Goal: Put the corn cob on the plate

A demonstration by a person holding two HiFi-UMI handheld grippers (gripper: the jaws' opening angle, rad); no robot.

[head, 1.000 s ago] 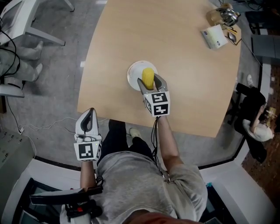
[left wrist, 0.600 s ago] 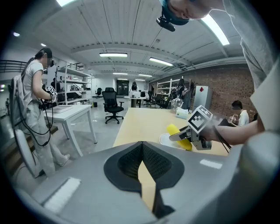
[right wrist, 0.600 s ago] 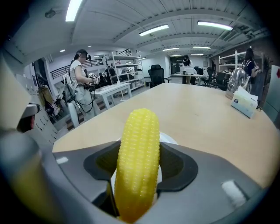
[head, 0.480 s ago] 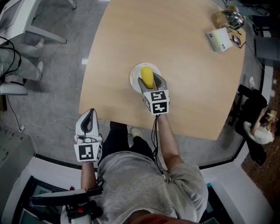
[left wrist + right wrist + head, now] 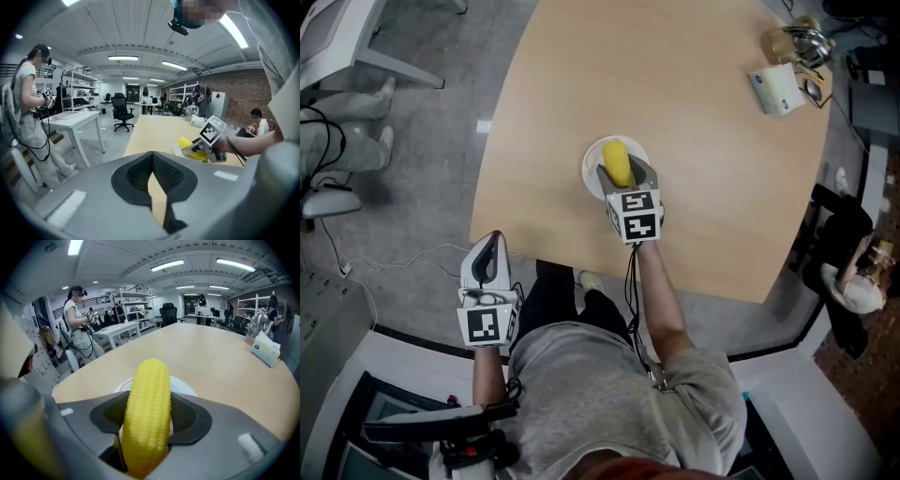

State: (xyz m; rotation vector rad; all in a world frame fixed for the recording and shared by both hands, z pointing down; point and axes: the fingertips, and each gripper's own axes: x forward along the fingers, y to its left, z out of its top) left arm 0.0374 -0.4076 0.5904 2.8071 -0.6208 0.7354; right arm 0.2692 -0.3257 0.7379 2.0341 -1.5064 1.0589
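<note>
Left gripper (image 5: 491,240): nearest of the two, it hung off the near edge of the table (image 5: 694,112) over the grey floor (image 5: 412,187), at 7 o'clock from the plate (image 5: 591,156). Its jaws were pressed together at the tips with nothing between them.

Right gripper (image 5: 624,176): it reached over the table's near part from 6 o'clock of the plate. The marker cube sat toward the person, and the jaws pointed to 12 o'clock, clenched on the corn cob (image 5: 616,159).

Corn cob: yellow, it was pinched on both flanks by the dark pads. It lay lengthwise along the jaws with its free tip toward 12 o'clock, over the middle of the plate. Whether it touched the plate could not be told.

Plate: small, round and white, it stood on the table near the near edge. Its rim showed at 9 and 3 o'clock of the cob.

Table: light wood with a curved left edge.

Tissue box (image 5: 777,89): it sat at the far right corner of the table, at 2 o'clock from the plate and well apart from it.

Glass container (image 5: 795,42): it stood just beyond the tissue box, close to the far edge.

Background: in the right gripper view a person (image 5: 75,317) stood by white desks at 10 o'clock, and a black office chair (image 5: 168,313) stood at 12 o'clock beyond the table.
</note>
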